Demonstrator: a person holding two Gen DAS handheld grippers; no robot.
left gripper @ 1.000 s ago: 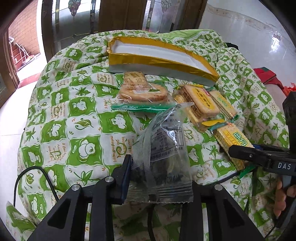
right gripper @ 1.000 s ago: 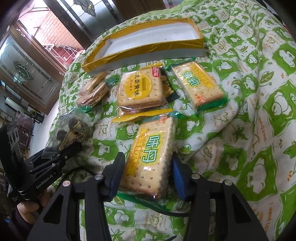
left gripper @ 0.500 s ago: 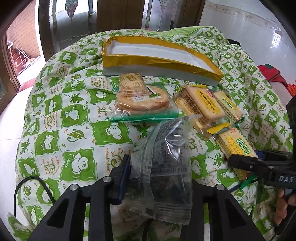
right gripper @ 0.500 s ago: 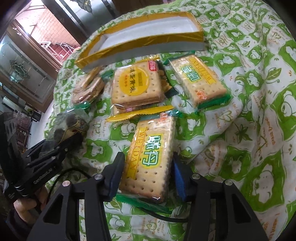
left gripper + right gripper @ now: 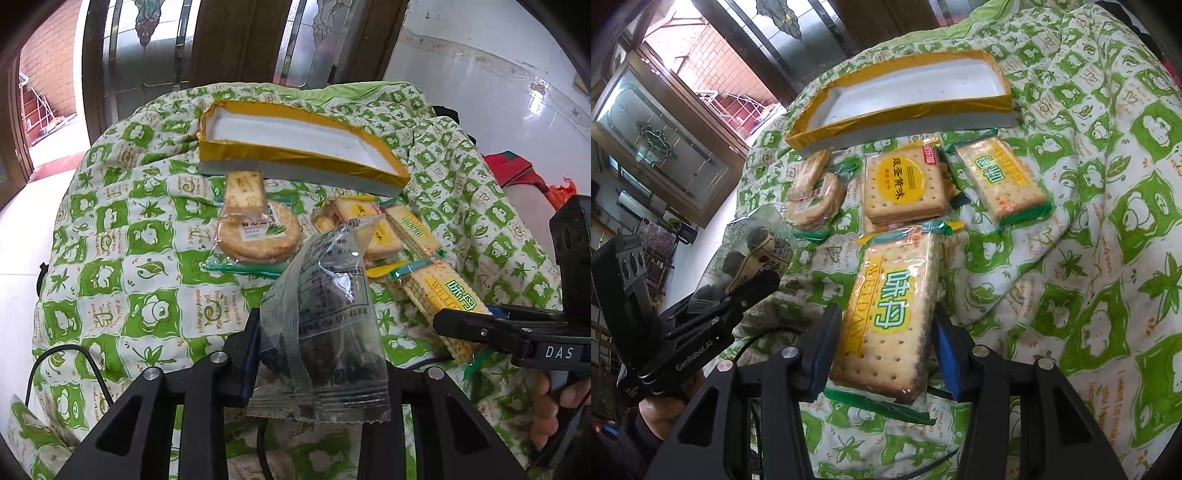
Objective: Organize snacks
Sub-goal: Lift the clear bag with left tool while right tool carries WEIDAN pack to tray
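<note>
My left gripper [image 5: 317,354] is shut on a clear packet of dark snacks [image 5: 325,317] and holds it above the green cloth; it also shows in the right wrist view [image 5: 753,254]. My right gripper [image 5: 882,343] is shut on a green-and-yellow cracker pack [image 5: 886,310], also seen in the left wrist view [image 5: 439,299]. A long gold-rimmed white box [image 5: 295,144] lies empty at the far side [image 5: 905,96]. A round biscuit pack [image 5: 258,232], a yellow-label cracker pack [image 5: 905,184] and a second green cracker pack [image 5: 1001,181] lie before it.
A green-and-white patterned cloth [image 5: 122,258] covers the table. A black cable [image 5: 74,354] runs over its near left edge. Glass doors [image 5: 159,55] stand behind, and white floor tiles [image 5: 498,99] lie to the right with a red item [image 5: 517,166].
Both grippers have lifted with their packs and tilted up. The left wrist view now shows more of the doors, and the box and packs lie farther off.
</note>
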